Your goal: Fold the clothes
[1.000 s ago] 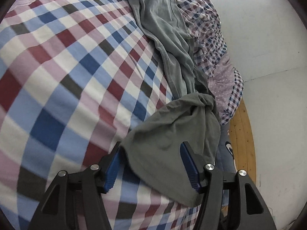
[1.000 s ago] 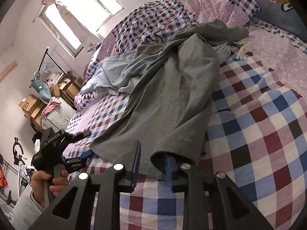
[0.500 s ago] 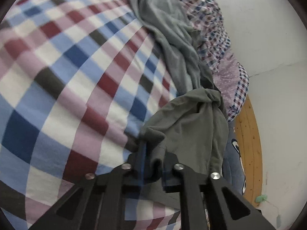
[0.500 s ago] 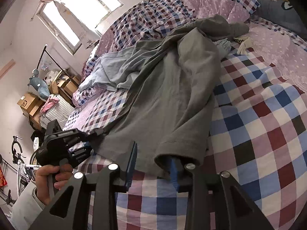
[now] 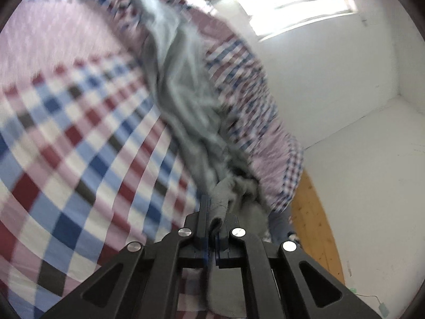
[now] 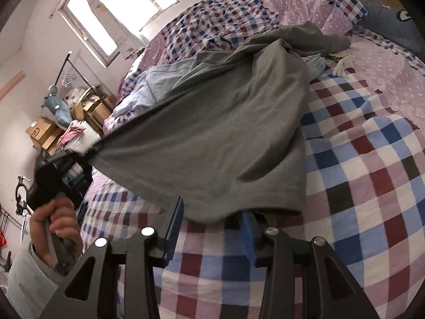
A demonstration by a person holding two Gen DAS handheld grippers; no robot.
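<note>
Within the last second the left gripper has clamped its fingers on a corner of the grey garment and lifted it off the bed, pulling the hem taut toward the right gripper, whose fingers stand apart around the lower-centre edge, so the cloth is being spread for folding.

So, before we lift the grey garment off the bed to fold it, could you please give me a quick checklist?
1. Left claw shut on the grey garment: ok, a hem corner is bunched between its fingers.
2. Right claw gripping the hem: not ok, fingers open, the hem only draped over them.
3. Hem taut between claws: ok on the left side, cloth pulls straight to it.
4. Garment free of the light blue garment: cannot tell, they overlap.
5. Checked bedspread not pinched: cannot tell.
</note>
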